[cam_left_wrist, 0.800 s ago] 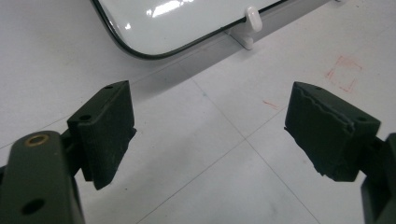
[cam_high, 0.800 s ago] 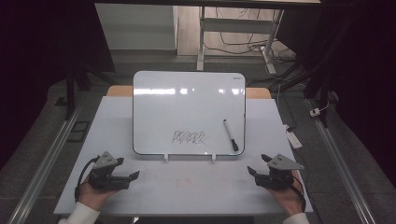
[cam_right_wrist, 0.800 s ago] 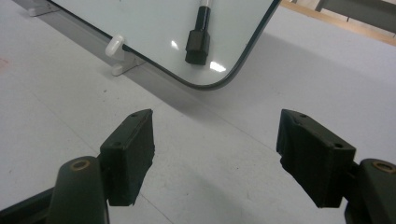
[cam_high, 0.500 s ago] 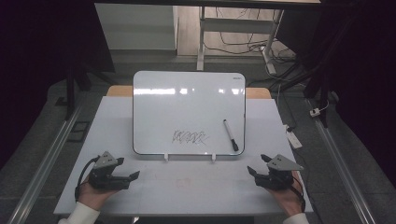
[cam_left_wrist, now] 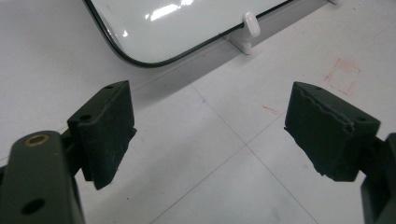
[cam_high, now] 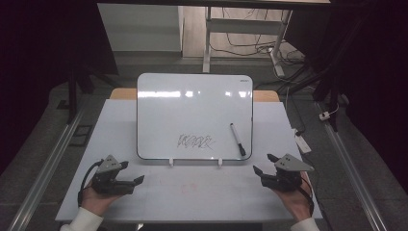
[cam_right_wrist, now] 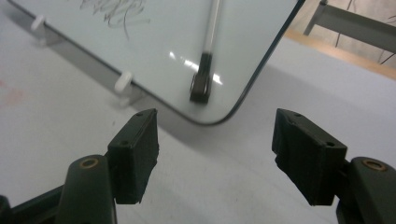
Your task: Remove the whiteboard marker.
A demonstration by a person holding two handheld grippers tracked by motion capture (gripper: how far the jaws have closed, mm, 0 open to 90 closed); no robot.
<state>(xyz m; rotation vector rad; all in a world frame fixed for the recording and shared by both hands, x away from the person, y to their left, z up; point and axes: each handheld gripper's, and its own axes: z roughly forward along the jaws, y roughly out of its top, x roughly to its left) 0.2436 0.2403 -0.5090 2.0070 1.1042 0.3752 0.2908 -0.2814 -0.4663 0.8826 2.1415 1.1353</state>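
A whiteboard [cam_high: 192,110] leans on two small white stands in the middle of the white table, with a black scribble [cam_high: 195,141] near its lower edge. A marker [cam_high: 237,139] with a black cap rests on the board's lower right; the right gripper view has it [cam_right_wrist: 205,60] just ahead. My left gripper [cam_high: 137,174] rests at the front left, jaws open and empty [cam_left_wrist: 210,140]. At the front right my right gripper [cam_high: 260,166] is open too [cam_right_wrist: 215,154], with nothing between its jaws, pointing at the board's lower right corner.
The white table [cam_high: 192,192] has faint red marks [cam_high: 188,186] in front of the board. A white stand clip [cam_left_wrist: 250,25] holds the board's lower edge. Metal rails run along both sides of the table, and cables lie on the floor behind.
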